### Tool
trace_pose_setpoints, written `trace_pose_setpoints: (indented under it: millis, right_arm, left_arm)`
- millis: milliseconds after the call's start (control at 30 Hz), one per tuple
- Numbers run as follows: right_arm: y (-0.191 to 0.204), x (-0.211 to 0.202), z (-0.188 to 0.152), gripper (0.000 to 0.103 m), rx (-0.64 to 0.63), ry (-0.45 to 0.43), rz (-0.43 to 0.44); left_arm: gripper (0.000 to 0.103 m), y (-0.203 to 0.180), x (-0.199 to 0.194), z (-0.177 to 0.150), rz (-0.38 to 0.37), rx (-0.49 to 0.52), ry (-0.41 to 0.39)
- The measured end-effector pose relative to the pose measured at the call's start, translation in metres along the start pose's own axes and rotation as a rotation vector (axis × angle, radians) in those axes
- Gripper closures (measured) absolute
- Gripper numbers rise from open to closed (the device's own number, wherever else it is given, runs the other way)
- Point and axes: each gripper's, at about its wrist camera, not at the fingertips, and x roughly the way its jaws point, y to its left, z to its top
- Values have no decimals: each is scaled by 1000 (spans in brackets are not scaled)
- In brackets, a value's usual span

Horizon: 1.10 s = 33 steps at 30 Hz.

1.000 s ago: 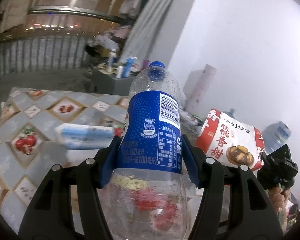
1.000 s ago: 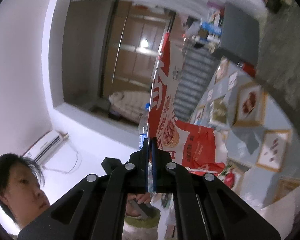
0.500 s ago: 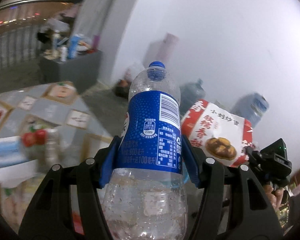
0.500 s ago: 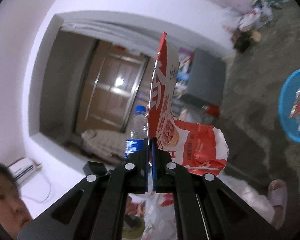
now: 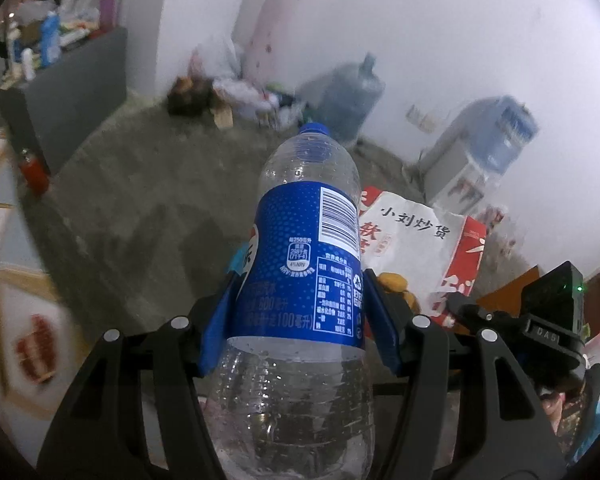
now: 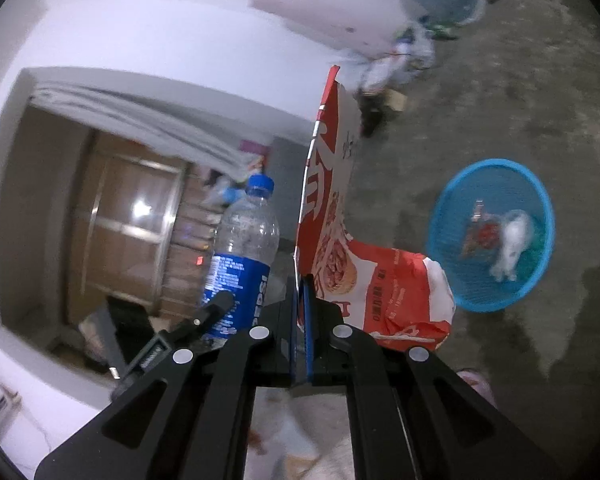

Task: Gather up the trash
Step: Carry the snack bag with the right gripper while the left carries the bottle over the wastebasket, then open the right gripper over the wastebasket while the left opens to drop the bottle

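1. Left wrist view: left gripper (image 5: pixel 300 320) is clamped on the plastic bottle (image 5: pixel 304 280), blue pads gripping both sides of the blue label, cap pointing to 12 o'clock. Bottle looks empty apart from droplets inside.
2. Right wrist view: right gripper (image 6: pixel 300 316) has its jaws pressed together on the edge of the red snack bag (image 6: pixel 380 292). Bag stands up toward 12 o'clock and bulges out to 3 o'clock.
3. Cross-check: the bag sits at 2 o'clock of the bottle in the left view; the bottle sits at 10 o'clock of the right gripper's tips in the right view. Both items are airborne, close together, not visibly touching.
4. Target: blue basket (image 6: pixel 492 236) on the concrete floor (image 6: pixel 520 100) at 3 o'clock in the right view, well apart from the bag. It already has some scraps in it. Not in the left view.
5. Surroundings: water jug (image 5: pixel 348 100) and a litter pile against the white wall at 12 o'clock in the left view.
6. Step, my read: carry phase, both pickups done, nothing dropped yet.
7. Next move needs: bring each gripper over the basket rim, then release. Bag is light and floppy, so get low before letting go. Bottle may bounce or roll, so drop it centred.
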Motion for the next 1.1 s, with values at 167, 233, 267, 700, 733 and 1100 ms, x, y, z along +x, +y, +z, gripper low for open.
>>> trace_pose_setpoints:
  millis: [167,233,267,700,733,1100]
  right_arm:
    - [-51,30,26,99,81,23,-64]
    - [-73,43,35,96,127,36,-75]
    - [-88,52,39,92,147,48,-83]
    - [-119,65,40,57,150,61,-270]
    - [-110,63,41,57,126,60,-276]
    - [-5,39,27,41,-166,-8,-355]
  left_arm:
    - [45,-14,69,13,25,11,101]
    - [44,-13,101,17,22,-3,161]
    - [41,-14,114,17,26,-8,194]
    - [34,-17,144,11,106,-17,233]
    - [34,-18,140,10,102,-16,227]
    - [26,-35,38,16,62,24,39]
